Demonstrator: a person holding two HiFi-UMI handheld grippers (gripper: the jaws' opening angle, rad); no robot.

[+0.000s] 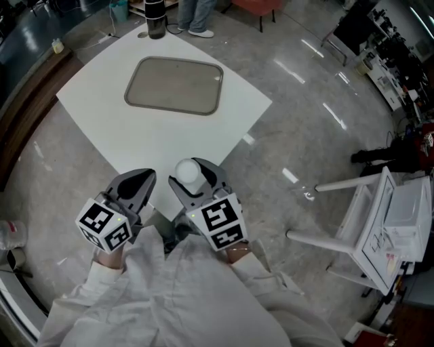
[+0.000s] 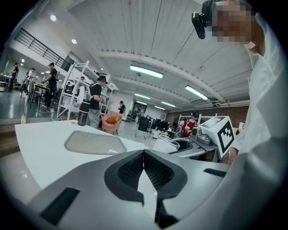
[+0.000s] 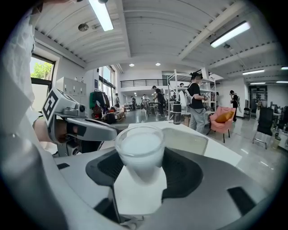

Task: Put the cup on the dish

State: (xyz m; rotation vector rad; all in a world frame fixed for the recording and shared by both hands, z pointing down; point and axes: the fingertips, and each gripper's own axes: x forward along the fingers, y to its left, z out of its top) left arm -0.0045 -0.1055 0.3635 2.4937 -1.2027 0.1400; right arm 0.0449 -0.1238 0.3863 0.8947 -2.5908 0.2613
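Note:
A white translucent cup (image 1: pixel 188 173) sits between the jaws of my right gripper (image 1: pixel 192 177), which is shut on it just above the table's near corner. In the right gripper view the cup (image 3: pixel 140 152) stands upright in the right gripper (image 3: pixel 140 168). The dish is a grey rounded tray (image 1: pixel 174 86) lying flat at the far half of the white table (image 1: pixel 115 129), well ahead of both grippers. My left gripper (image 1: pixel 135 184) hovers beside the right one, shut with nothing in it; its pads meet in the left gripper view (image 2: pixel 144 155). The tray (image 2: pixel 94 143) appears ahead and to the left there.
A dark bottle (image 1: pixel 155 18) stands at the table's far corner, with a person's legs (image 1: pixel 196 17) just behind it. A white rack (image 1: pixel 380 223) stands on the grey floor to the right. Other people and shelving show far off in the gripper views.

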